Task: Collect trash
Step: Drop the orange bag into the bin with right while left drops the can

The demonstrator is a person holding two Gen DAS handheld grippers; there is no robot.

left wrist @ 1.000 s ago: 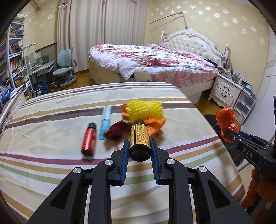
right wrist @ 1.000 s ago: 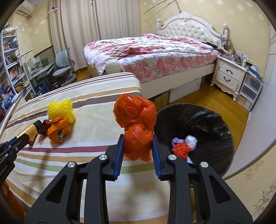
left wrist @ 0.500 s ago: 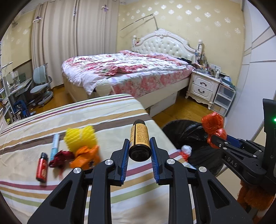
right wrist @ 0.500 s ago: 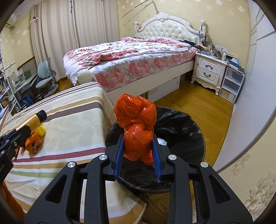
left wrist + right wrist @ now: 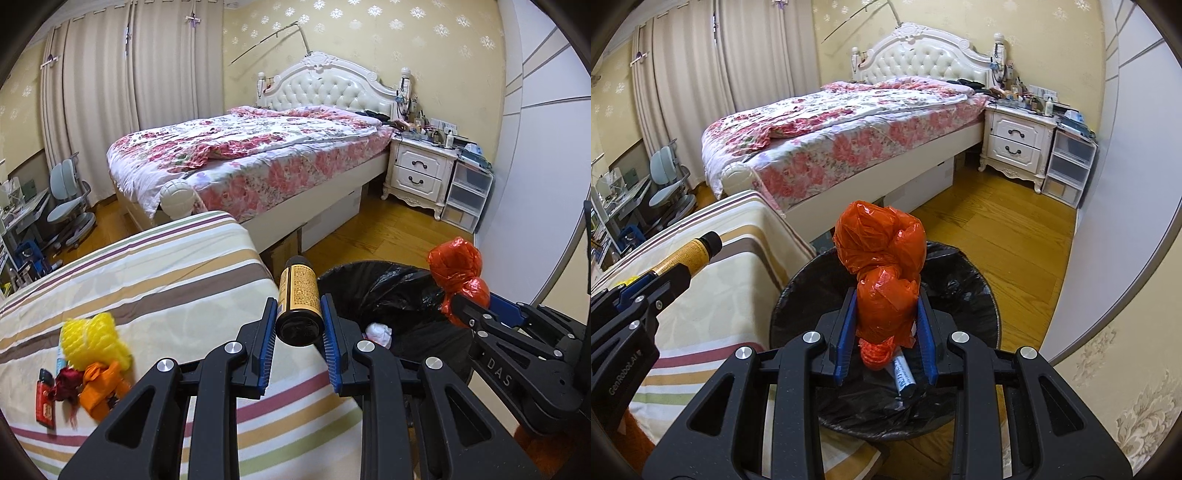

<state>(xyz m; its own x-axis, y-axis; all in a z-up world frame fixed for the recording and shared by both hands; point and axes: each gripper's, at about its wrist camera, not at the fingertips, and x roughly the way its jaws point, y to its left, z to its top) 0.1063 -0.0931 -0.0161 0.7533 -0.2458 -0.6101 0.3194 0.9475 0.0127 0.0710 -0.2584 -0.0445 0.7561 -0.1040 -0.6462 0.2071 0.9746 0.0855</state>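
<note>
Over the black-lined bin (image 5: 975, 295), the right gripper (image 5: 884, 332) pinches a soft, light orange bag wad (image 5: 882, 266) mid-bundle, while the left gripper (image 5: 298, 332) clamps a rigid, likely slippery amber bottle (image 5: 298, 295) near its base.

Both grippers swing away from the striped table (image 5: 155, 280) toward the black-lined trash bin (image 5: 964, 280). The left gripper (image 5: 298, 325), clamped on the yellow-labelled bottle (image 5: 298, 295), now has the table's edge under its jaws and the bin just ahead to their right, where a second ago the pile of yellow mesh (image 5: 92, 339) lay ahead. The right gripper (image 5: 885, 328), gripping the orange bag bundle (image 5: 882, 266), now hangs over the bin's mouth, with the table off to the left of its jaws.
</note>
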